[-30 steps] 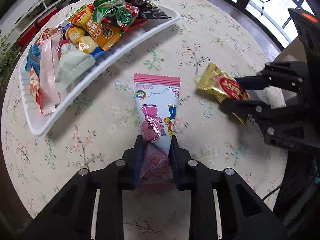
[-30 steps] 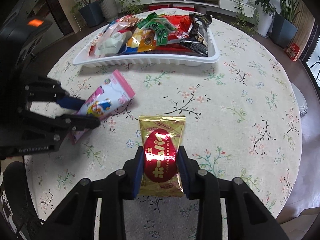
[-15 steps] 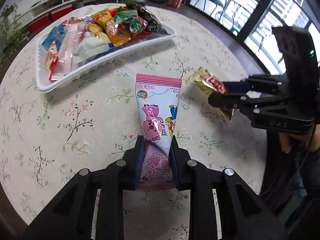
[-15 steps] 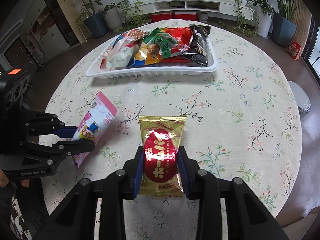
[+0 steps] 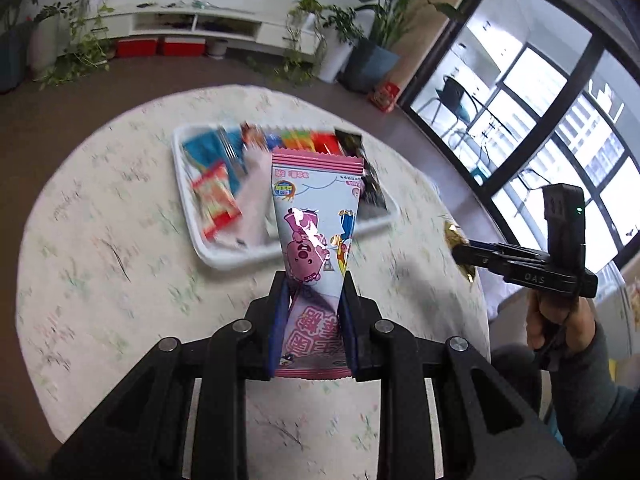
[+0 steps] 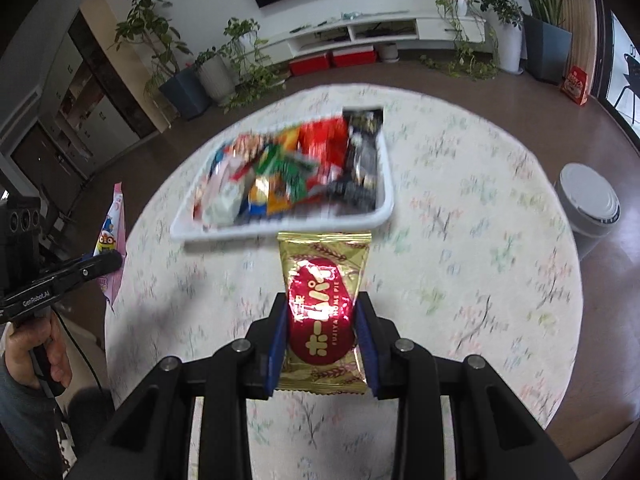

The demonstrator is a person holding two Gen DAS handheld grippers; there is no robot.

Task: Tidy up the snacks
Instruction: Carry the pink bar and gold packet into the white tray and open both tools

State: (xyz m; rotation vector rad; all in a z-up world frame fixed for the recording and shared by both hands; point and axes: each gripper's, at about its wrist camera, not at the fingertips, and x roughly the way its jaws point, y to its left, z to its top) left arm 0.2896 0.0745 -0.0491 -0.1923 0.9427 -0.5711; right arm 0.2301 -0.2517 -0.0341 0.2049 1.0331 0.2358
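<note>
Left gripper (image 5: 314,280) pinched on pink cartoon packet (image 5: 316,216), held high above the table (image 5: 100,240), tray (image 5: 224,258) at twelve o'clock. Right gripper (image 6: 322,300) clamped on gold pie wrapper (image 6: 324,276), tray rim (image 6: 280,230) just past its top edge. Both judged light, crinkly, slick foil: soft-walled, contents likely crushable. Best taken low across the flat body, as here, with gentle squeeze. Both carried clear of the tablecloth.

I hold both grippers level, side by side and well apart. My left gripper (image 5: 313,280) has its fingers (image 5: 280,300) clamped on a packet; my right gripper (image 6: 322,300) fingers (image 6: 366,320) are likewise clamped.
</note>
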